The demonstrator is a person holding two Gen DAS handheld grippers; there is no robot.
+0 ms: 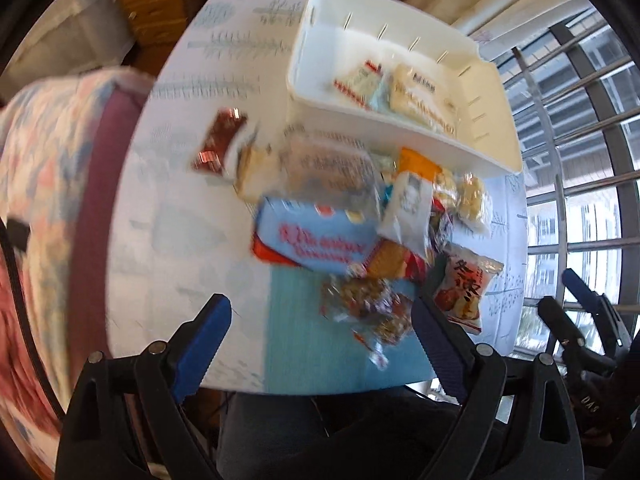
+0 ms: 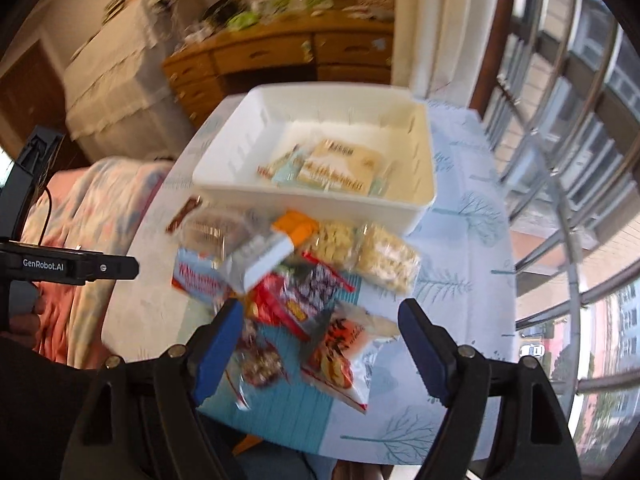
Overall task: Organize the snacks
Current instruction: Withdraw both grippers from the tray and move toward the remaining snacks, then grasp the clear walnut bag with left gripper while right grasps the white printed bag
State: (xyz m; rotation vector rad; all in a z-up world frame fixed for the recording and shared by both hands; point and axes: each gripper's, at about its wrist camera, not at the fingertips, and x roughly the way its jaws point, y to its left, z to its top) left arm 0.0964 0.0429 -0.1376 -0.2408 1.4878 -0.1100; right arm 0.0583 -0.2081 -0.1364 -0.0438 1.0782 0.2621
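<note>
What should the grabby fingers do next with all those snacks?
Probably lower the right gripper onto the orange-and-white packet nearest it and close. Both grippers are open and empty, the pile lies loose on the table, and the white bin has room.

A bin [image 2: 316, 196] stands at the far side of the counter [image 2: 460, 240], with a few flat packets [image 2: 340, 166] lying in it. Just in front of the bin a heap of snack packets [image 2: 304, 280] is piled on the counter, some overlapping. A boxed snack [image 1: 316, 240] lies on the left of the heap, under other packets. Two bags of puffed pieces [image 2: 368, 252] sit side by side on its right, near the bin's front wall. A lone bar [image 1: 220, 140] lies left of the heap. A dresser [image 2: 280, 60] stands behind the counter, a window grille [image 2: 560, 160] to its right.
</note>
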